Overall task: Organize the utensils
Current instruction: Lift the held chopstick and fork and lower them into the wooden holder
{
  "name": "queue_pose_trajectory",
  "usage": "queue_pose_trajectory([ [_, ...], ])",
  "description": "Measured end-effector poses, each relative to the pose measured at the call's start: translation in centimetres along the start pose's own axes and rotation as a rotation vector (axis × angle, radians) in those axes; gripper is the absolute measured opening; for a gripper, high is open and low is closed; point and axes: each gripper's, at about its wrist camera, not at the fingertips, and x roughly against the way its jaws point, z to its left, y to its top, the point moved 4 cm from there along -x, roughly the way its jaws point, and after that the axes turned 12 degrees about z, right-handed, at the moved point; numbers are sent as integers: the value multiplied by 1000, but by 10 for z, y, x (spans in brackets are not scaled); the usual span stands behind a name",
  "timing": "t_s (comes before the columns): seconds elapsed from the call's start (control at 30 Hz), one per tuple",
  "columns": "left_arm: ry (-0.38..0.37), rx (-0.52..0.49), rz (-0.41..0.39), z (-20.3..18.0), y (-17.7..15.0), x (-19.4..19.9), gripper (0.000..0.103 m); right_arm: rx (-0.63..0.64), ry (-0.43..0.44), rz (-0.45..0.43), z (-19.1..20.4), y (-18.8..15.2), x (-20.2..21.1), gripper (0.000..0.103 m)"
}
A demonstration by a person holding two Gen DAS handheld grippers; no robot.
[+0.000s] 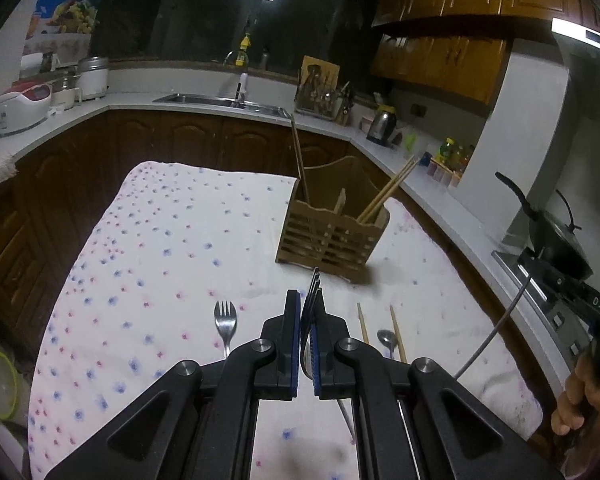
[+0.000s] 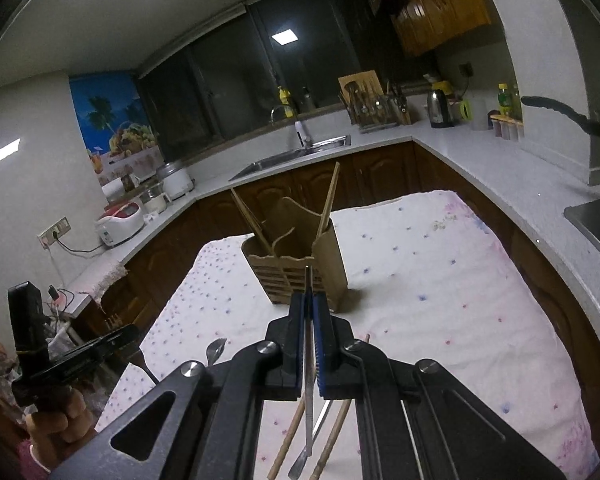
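Observation:
My left gripper is shut on a dark metal fork whose tines stick out past the pads, above the floral cloth. My right gripper is shut on a thin metal utensil, seen edge-on, its handle hanging back under the fingers. A wooden utensil holder with chopsticks in it stands ahead of both grippers. On the cloth lie a second fork, a spoon and loose chopsticks.
The cloth-covered table is ringed by a kitchen counter with a sink, a rice cooker, a kettle and a wok on the stove. A hand holds the right gripper at the right edge.

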Motion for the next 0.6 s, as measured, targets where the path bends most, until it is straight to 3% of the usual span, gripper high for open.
queue_pose_trajectory([
  [0.6, -6, 21, -59, 16, 37, -7, 3, 4, 43, -66, 7, 31, -7, 4],
])
